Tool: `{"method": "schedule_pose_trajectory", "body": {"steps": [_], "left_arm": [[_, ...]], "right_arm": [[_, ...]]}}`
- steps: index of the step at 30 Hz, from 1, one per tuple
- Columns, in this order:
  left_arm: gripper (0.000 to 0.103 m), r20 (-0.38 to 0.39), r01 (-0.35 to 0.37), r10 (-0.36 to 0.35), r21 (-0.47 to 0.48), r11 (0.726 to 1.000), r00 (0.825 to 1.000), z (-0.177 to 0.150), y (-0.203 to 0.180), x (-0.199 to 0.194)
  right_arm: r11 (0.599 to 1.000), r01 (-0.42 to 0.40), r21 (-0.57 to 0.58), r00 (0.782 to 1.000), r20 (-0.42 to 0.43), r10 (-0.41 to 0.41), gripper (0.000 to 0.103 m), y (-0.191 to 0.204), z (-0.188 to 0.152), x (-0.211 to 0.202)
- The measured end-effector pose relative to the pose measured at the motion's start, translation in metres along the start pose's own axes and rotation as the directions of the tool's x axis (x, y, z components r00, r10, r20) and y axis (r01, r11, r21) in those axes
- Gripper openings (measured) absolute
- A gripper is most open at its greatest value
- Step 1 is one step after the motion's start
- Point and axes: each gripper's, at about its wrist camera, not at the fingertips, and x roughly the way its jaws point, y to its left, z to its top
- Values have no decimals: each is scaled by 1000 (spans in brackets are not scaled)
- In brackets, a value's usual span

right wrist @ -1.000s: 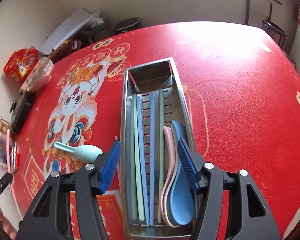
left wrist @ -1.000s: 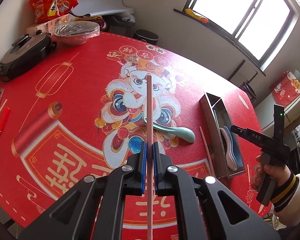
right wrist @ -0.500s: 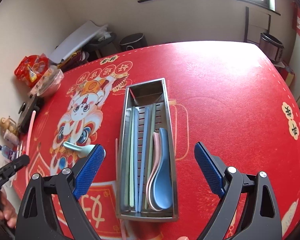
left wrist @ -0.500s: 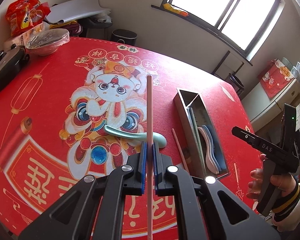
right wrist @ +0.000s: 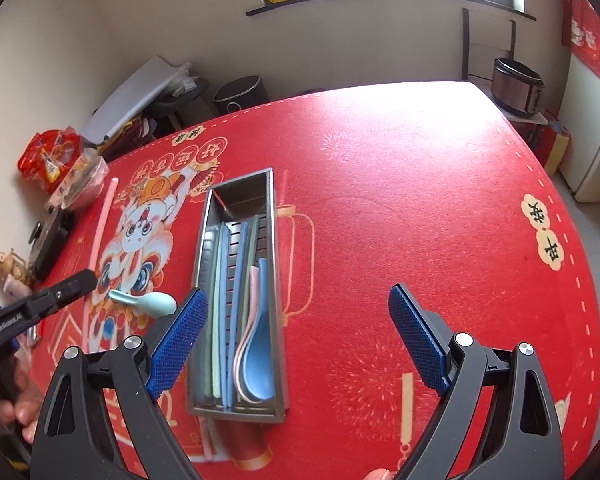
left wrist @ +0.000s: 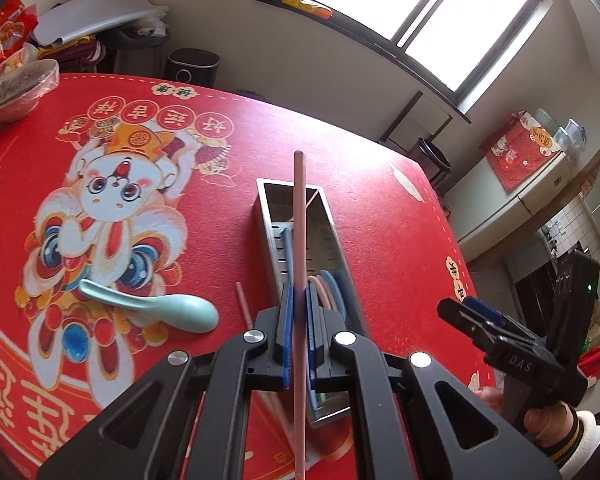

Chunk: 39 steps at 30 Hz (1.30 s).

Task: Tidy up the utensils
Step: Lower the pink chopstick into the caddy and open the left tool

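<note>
One slender pink plastic chopstick (left wrist: 300,216), clamped between closed jaws of left gripper (left wrist: 298,332) above long stainless-steel utensil tray (left wrist: 334,236) on red printed counter (left wrist: 228,216): align lengthwise before lowering, with right gripper (right wrist: 296,340) jaws wide open, empty.

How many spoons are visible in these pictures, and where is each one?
3. A mint-green spoon lies on the red tablecloth, left of the steel utensil tray. A blue spoon and a pink spoon lie nested inside the tray. Others may be hidden.
</note>
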Motion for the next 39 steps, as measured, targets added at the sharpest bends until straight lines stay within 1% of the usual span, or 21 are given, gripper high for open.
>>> {"method": "schedule_pose_trajectory", "body": {"steps": [4,7,10,12,15,20,24,33,39], "left_arm": [[6,-12,31,-32,-61,998,999,7,-12,36],[6,-37,27,-32,-121,992,999,9,-13,64],[6,-80,-15,4,-142,990,997,10,-14,90],[6,-105,-54,39,-137,989,994,9,-14,104],[6,-130,-87,71,-123,989,989,6,-12,116],[6,-156,-123,108,-93,988,982,3,-12,129],[6,-169,-134,120,-70,989,978,1,-12,133],[6,-193,-118,107,-46,992,975,-2,-14,138],[6,-172,-104,101,-11,994,980,2,-15,122]], "right_arm": [[1000,7,5,1000,-15,-7,88,-19,0,-2],[1000,17,10,1000,-24,-17,88,-34,1,-2],[999,23,30,999,-26,-22,88,-47,1,-2],[999,25,44,999,-31,-24,88,-53,-1,0],[998,34,52,999,-41,-31,88,-58,-3,2],[998,36,57,999,-43,-34,88,-62,-5,2],[996,46,78,998,-34,-44,88,-67,-4,0],[995,51,81,998,-30,-49,88,-61,-4,-5],[995,54,85,998,-24,-52,88,-55,-4,-7]]}}
